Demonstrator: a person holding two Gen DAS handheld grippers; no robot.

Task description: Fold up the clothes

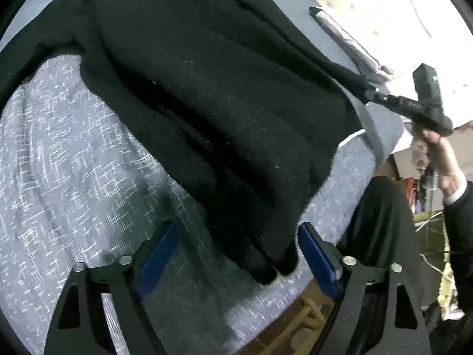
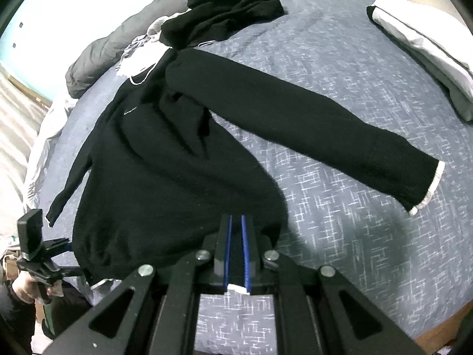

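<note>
A black sweater [image 2: 165, 153] lies spread on the bed [image 2: 340, 236], chest up, its collar toward the far pile of clothes [image 2: 230, 9] and its hem at the near edge.

On the left, the left tool [image 1: 233, 254] hangs with its jaws wide apart, and a dark corner of the hem [image 1: 266, 266] droops between the blue pads [image 1: 316, 257] without being pressed. The picture is blurred there, so contact with either pad cannot be judged. If the jaws close while the corner sits this shallow, they would likely catch only one layer, or miss it, and the fold would drag unevenly.

On the right, the right tool [image 2: 235, 254] is clamped on the other hem corner, a strip of white trim showing at the base of its pads. A pull from this side alone would probably skew the body across the bed.

Further right, the long sleeve [image 2: 310, 136] lies stretched out flat, its white cuff [image 2: 425, 195] well away from the body; lifting the hem now may trail it and bunch it under the fold.
</note>
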